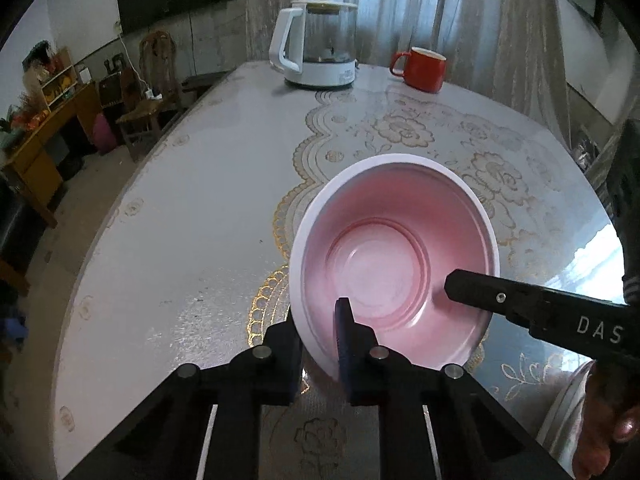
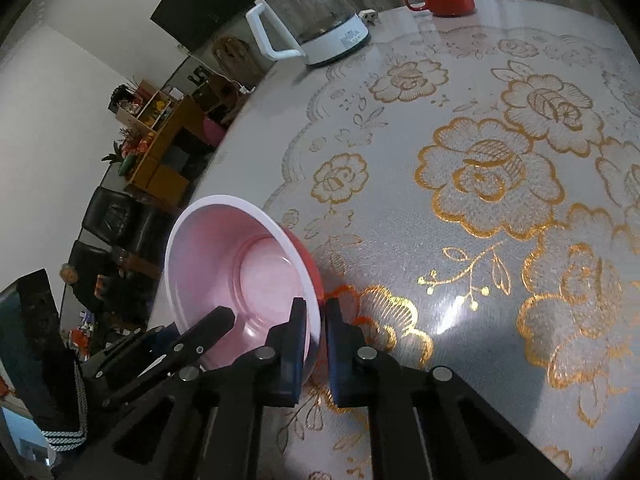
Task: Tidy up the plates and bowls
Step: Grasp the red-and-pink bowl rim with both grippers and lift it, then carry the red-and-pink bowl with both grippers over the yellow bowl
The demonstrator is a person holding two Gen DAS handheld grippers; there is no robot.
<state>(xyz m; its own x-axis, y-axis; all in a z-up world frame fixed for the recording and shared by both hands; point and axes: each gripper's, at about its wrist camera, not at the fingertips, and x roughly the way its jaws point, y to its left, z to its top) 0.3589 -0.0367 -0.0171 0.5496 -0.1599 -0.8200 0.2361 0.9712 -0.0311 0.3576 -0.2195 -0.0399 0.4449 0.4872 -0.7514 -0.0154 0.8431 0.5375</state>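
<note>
The pink bowl (image 1: 394, 264) sits tilted on the round table (image 1: 192, 216), toward its near edge. The left gripper (image 1: 320, 344) is clamped on its rim at six o'clock; the right gripper (image 2: 316, 344) pinches the rim at three o'clock. A kettle (image 1: 316, 44) and red mug (image 1: 422, 68) stand at twelve o'clock, well apart.
</note>
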